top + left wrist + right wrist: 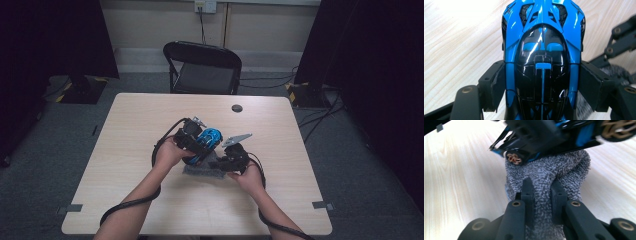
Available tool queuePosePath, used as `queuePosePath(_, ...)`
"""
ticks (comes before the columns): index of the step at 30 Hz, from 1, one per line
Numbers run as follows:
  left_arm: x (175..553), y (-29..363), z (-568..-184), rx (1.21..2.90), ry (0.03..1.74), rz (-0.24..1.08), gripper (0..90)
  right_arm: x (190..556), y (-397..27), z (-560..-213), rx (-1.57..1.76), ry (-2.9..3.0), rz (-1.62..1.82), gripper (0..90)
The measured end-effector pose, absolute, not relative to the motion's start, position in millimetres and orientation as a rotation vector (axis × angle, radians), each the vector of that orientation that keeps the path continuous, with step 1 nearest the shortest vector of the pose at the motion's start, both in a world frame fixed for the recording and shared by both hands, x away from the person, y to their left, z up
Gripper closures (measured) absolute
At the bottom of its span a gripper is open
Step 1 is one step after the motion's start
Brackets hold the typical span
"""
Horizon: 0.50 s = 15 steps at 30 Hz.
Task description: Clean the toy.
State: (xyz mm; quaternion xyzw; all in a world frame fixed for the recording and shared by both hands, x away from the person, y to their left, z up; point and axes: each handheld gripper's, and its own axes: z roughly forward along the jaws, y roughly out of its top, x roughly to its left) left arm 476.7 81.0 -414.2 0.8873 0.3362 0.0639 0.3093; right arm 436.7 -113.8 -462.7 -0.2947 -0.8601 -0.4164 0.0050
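While the blue toy car is held over the cloth, the scene reads like this:

Toy car: the blue and black toy car (543,62) sits between the pads of the left tongs (200,142), lifted off the worktop (135,130) near its middle, nose pointing away from the person in the left gripper view.

Car handling: it looks like a light, stiff plastic shell with a glossy, slippery finish; I judge the thin rear fins and wheels fragile, so the flat flanks at mid-body, where the pads now press, are the safest hold.

Cloth: a grey terry cloth (549,177) lies bunched just under and to the near right of the car; soft and limp, it will fold and drag when pulled, and any pinched fold gives a fair hold.

Left tongs: clamped on both sides of the car's waist, pads flat against the blue side panels.

Right tongs: the right tongs (542,195) are pressed nearly together, pinching a ridge of the cloth, its far edge tucked under the car's underside.

Likely work: wiping the car with the cloth, by my reading.

Worktop: pale wood grain, with a small dark round object (237,108) at the far side, well apart from the hands.

Beyond: a black folding chair (202,67) stands past the far edge.
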Motion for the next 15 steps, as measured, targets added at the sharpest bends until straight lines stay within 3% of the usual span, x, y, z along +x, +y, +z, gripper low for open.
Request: queuePosePath(15,488,85,-411,2.320,0.940,0.193,28.0,424,-98,-467,-0.804,-2.704,-1.261,77.0)
